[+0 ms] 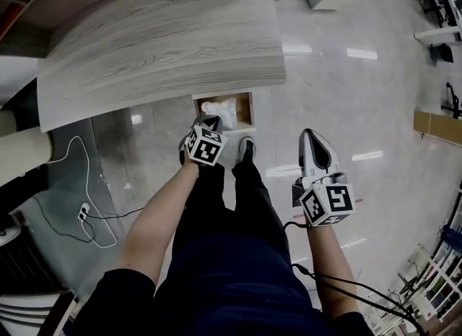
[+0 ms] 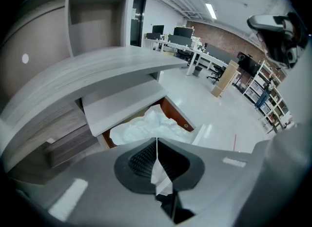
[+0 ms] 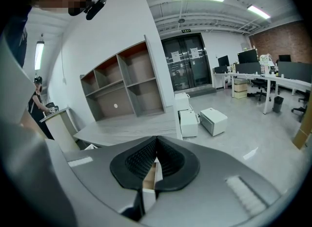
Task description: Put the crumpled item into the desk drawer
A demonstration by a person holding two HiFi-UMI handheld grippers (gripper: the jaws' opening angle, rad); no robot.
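At the mouth of the open drawer (image 1: 250, 110), the left gripper (image 1: 208, 123) has its jaws pressed together. In the left gripper view a thin white fold runs up between its pads, so it seems to hold a corner of the crumpled item (image 2: 145, 126). The bulk of that item lies inside the drawer, at 12 o'clock from the jaws, filling most of it against the brown inner wall. The desk (image 1: 159, 45) overhangs it at 12 o'clock.

The right gripper (image 1: 312, 136) is at 4 o'clock from the left one, over bare floor and well apart from the drawer. Its jaws are closed on nothing.

The item looks like thin white sheet, paper or plastic, I cannot tell which. I judge it very light, soft and springy. Any raised ridge gives a hold, and a pinch on one fold is enough. It could tear or cling to the pads on release.
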